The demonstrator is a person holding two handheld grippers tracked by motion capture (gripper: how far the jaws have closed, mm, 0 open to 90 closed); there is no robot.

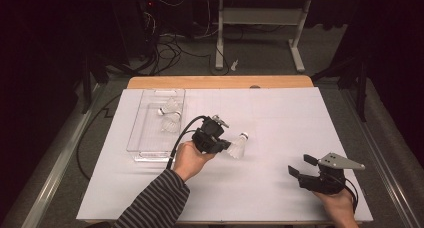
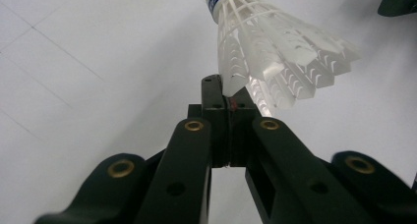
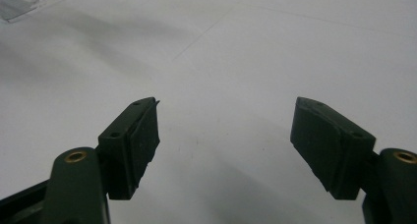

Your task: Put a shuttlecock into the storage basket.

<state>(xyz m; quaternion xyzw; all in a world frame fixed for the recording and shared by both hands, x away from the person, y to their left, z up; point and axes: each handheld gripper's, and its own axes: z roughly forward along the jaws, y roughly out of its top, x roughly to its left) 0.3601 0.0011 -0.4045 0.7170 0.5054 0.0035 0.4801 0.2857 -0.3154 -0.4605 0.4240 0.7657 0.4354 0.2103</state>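
1. In the high view, the left gripper (image 1: 226, 147) sits over the middle of the white table cover (image 1: 280, 113), held by a hand (image 1: 186, 159) in a striped sleeve (image 1: 152, 203). A white shuttlecock (image 1: 238, 146) sticks out from its tip, cork end pointing up and away from the person.

2. The left gripper view gives what the high view cannot: the jaws are pressed tight together, clenched on the edge of the shuttlecock's (image 2: 275, 52) plastic skirt. A blue band circles its cork end at the top of the frame. Whether the shuttlecock rests on the cover or hangs clear of it cannot be told from either view.

3. The high view alone takes in the clear plastic box (image 1: 156, 125) at the left of the cover, with two more shuttlecocks (image 1: 170, 115) lying in its far half. It is just beside the left hand, apart from it.

4. The right gripper (image 1: 300, 166) rests near the front right corner of the cover, well apart from the held shuttlecock, grey plate (image 1: 341, 161) on top.

5. The right gripper view (image 3: 223, 135) confirms its jaws are released, spread wide with bare white cover between them, and catches a corner of the clear box (image 3: 29, 0) at upper left.

6. Beyond the table, the high view shows cables (image 1: 170, 48) on the floor and a white table frame (image 1: 260, 23).
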